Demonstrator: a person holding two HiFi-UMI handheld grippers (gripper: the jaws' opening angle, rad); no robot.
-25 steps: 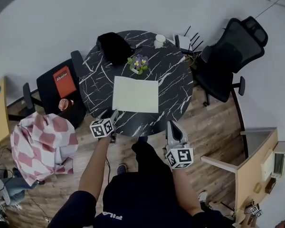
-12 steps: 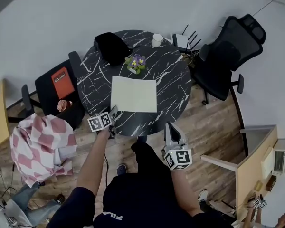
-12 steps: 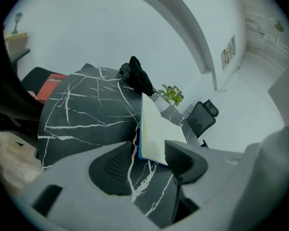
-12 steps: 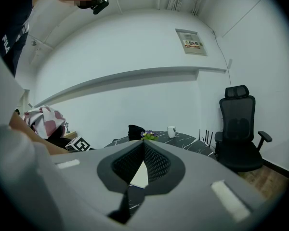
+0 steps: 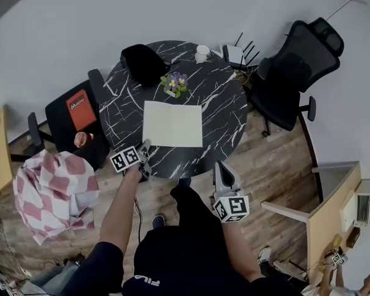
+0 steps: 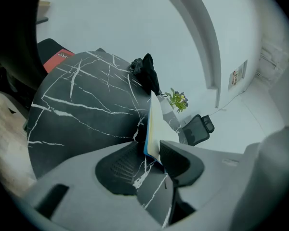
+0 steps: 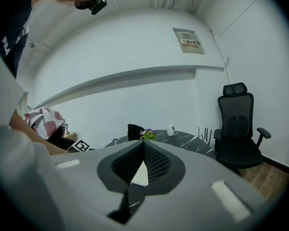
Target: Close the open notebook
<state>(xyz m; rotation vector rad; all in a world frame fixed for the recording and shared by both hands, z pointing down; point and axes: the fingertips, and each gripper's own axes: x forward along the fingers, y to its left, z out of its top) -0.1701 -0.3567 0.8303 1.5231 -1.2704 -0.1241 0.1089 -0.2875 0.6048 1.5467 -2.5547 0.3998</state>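
Right gripper (image 7: pixel 143 146): held off the near rim of the round black marble-patterned table (image 5: pixel 225 113), jaws closed on nothing.

Left gripper (image 6: pixel 149 147): at the table's near edge, jaws parted and just now narrowing. The near-left corner of the cream-paged, blue-covered notebook (image 5: pixel 172 124) sits between them. Table shows beside one pad, so no firm grip yet.

Notebook lies flat and fully open at the table's centre. Closing has not begun: the corner needs pinching and one side folding over the other.

Beyond it: small pot of purple flowers (image 5: pixel 176 81) near its far edge, black bag (image 5: pixel 143 60), white cup (image 5: pixel 202 53). Nothing rests on the pages, so the fold looks unobstructed.
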